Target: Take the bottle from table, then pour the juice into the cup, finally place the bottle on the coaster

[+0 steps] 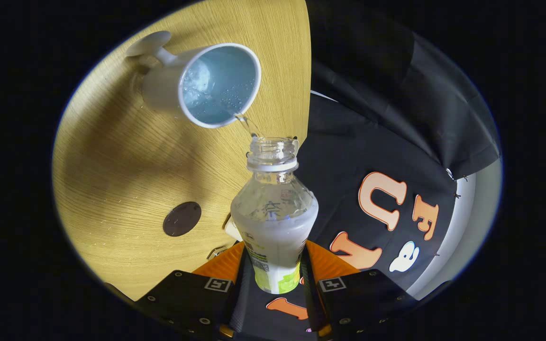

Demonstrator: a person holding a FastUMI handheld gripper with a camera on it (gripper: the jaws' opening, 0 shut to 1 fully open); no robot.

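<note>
We saw one bottle (274, 222), one cup (206, 85) and one coaster (182, 219). Our gripper (273, 279) clasped the tilted bottle, whose label we couldn't read.

Your gripper (273, 279) is clamped on the bottle (274, 222): clear plastic, milky white juice in it, a white collar ring under the open neck, a label of white going to yellow-green. Beyond the bottle, the cup (202, 85) is white outside, pale blue inside, with small bubbles on the liquid. The table (126, 156) under the cup is light yellow-brown with fine wood grain. Beside the bottle, the coaster (182, 219) is plain dark brown.
</note>
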